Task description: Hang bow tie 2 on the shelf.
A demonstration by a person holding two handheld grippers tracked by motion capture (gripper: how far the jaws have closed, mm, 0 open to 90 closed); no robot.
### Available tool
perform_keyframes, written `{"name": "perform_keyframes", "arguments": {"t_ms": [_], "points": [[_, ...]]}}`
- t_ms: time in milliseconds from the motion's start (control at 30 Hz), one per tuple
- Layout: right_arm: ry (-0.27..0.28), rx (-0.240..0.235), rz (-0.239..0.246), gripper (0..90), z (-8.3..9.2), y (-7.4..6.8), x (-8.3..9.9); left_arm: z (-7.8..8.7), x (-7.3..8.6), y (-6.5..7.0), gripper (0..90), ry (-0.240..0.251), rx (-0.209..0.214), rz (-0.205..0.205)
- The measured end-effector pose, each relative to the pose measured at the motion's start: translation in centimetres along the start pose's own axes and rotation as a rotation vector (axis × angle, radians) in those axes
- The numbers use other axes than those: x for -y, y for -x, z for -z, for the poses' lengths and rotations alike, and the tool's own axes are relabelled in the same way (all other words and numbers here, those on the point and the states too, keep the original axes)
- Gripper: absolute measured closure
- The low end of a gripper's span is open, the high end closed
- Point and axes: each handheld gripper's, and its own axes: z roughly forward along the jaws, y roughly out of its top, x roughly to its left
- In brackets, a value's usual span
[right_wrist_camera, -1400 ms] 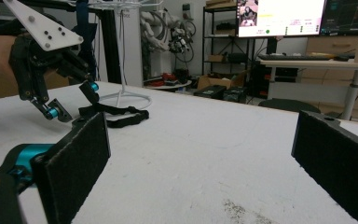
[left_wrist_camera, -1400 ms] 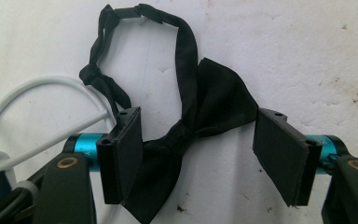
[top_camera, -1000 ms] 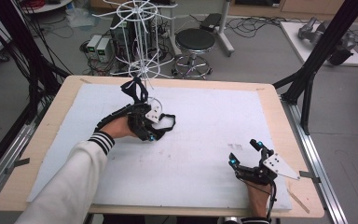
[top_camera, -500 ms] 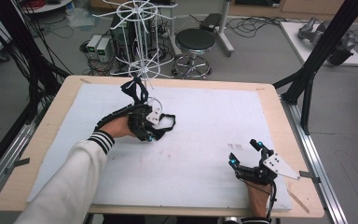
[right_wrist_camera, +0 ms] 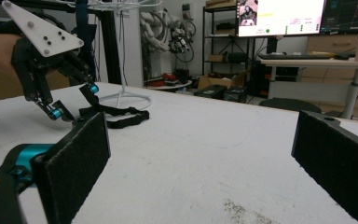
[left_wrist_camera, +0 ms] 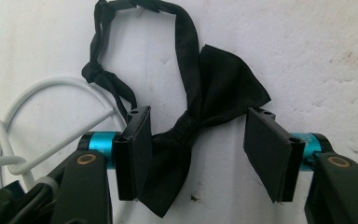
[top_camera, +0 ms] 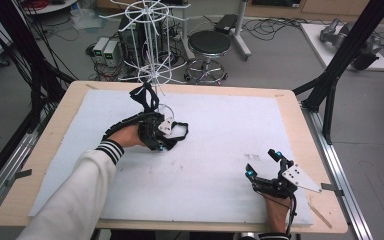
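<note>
The left gripper [left_wrist_camera: 198,154] hangs over a black bow tie [left_wrist_camera: 205,135] lying on the white mat [top_camera: 220,165] beside the wire stand [top_camera: 152,75]; its jaws have just been closing but don't yet pinch. Best to squeeze at the knot (not the strap). The right gripper [top_camera: 264,164] rests wide open, well apart.

Black bow tie [left_wrist_camera: 200,116]; white wire stand [top_camera: 150,45]; white table cover [top_camera: 220,140].

A wooden table [top_camera: 50,150] under a white sheet [top_camera: 220,150] stands on grey floor [top_camera: 370,125] — cables, a black stool [top_camera: 209,44], black frame legs [top_camera: 330,85] around it. Monitors [right_wrist_camera: 279,16] glow behind — shelves [right_wrist_camera: 223,32] alongside.
</note>
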Motion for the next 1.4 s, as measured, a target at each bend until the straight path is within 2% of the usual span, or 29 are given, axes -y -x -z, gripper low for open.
{"name": "perform_keyframes", "arguments": {"t_ms": [233,400,567,733,800,1100,1133,1300,1400], "points": [[0.000,0.000,-0.001,3.5,0.0,0.0,0.0,-0.1,-0.2,0.0,48.6,-0.022,0.000,-0.020],[0.000,-0.001,-0.002,3.6,0.0,0.0,0.0,-0.1,-0.5,0.0,46.6,-0.018,-0.004,-0.030],[-0.003,0.000,-0.005,3.6,0.0,0.0,0.0,-0.2,-0.6,-0.1,44.2,-0.020,0.014,-0.035],[-0.004,-0.001,-0.005,3.5,0.0,0.0,0.0,-0.7,-0.5,-0.1,48.7,-0.037,0.028,-0.042],[-0.003,-0.001,-0.004,3.6,0.0,0.0,0.0,-1.0,-0.5,0.0,52.4,-0.036,0.021,-0.043],[-0.002,0.000,-0.012,3.6,0.1,0.0,0.0,-1.2,-0.3,-0.3,57.9,-0.025,0.042,0.021],[-0.002,0.000,-0.011,3.5,0.1,0.0,0.0,-1.2,-0.2,-0.3,58.7,-0.024,0.050,0.040],[-0.003,0.001,-0.009,3.6,0.0,0.0,0.0,-1.1,0.0,-0.2,70.7,-0.016,0.083,0.080],[-0.004,-0.001,-0.006,3.5,0.1,0.0,0.0,-1.1,0.0,-0.1,75.1,-0.012,0.083,0.100]]}}
